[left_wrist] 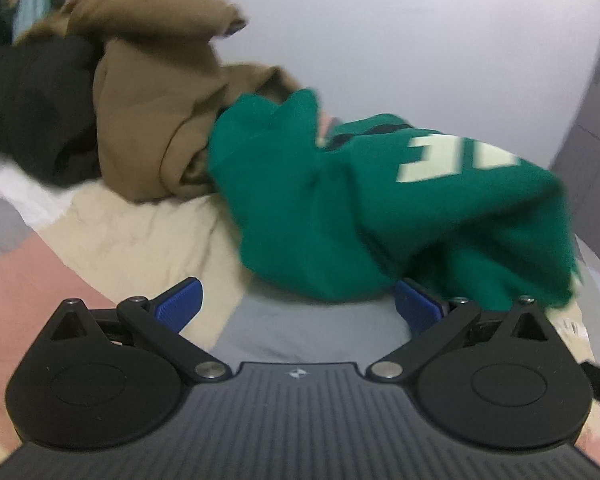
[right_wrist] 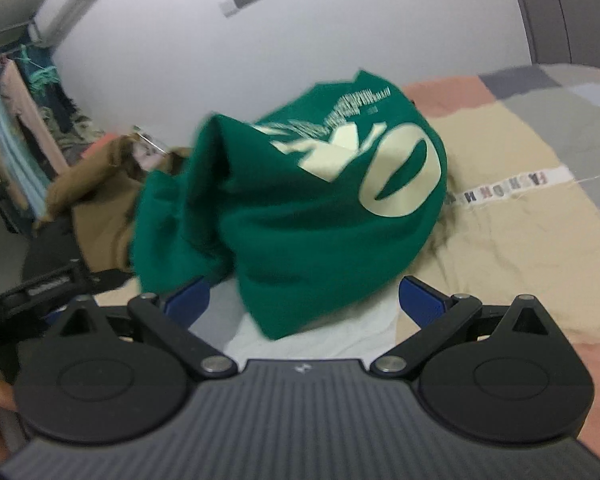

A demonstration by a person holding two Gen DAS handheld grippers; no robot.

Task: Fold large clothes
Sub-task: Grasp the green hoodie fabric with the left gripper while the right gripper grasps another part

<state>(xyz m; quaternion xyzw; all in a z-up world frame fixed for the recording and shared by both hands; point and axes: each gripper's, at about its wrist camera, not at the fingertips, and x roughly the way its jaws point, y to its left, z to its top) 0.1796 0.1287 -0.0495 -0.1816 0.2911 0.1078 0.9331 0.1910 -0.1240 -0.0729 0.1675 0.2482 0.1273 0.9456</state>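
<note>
Left gripper [left_wrist: 298, 306]: jaws spread wide, blue pads [left_wrist: 180, 306] far apart, nothing between them. Lower edge of the green garment hangs just ahead of the right-hand pad; contact cannot be told through the blur.

Right gripper [right_wrist: 304, 300]: jaws also wide, blue pads [right_wrist: 420, 300] clear of each other, holding nothing. Green cloth bulges into the gap from in front.

Green sweatshirt [left_wrist: 340, 216]: bunched in a loose heap on the bed, not laid flat. Large cream lettering on the upper side; from the right wrist [right_wrist: 300, 216] a big "O" and smaller lines of print show, too blurred to read. Both views motion-smeared.

Brown garment [left_wrist: 152, 112]: crumpled pile behind and to the left of the green one, touching it. In the right wrist view [right_wrist: 96, 216] it lies at left, partly hidden by the green.

Black garment [left_wrist: 32, 112]: dark heap further left, against the brown pile.

Bedspread [right_wrist: 520, 240]: patchwork of beige, pink and grey panels, wrinkled; a white strip with coloured letters runs across the beige panel right of the sweatshirt.

White cloth [right_wrist: 320, 336]: pale patch under the near edge of the green sweatshirt, between the right gripper's pads.

Wall [right_wrist: 340, 20]: plain, pale, behind the bed.

Air conditioner [right_wrist: 72, 0]: mounted high at upper left.

Hanging clothes [right_wrist: 24, 128]: along the left edge.
</note>
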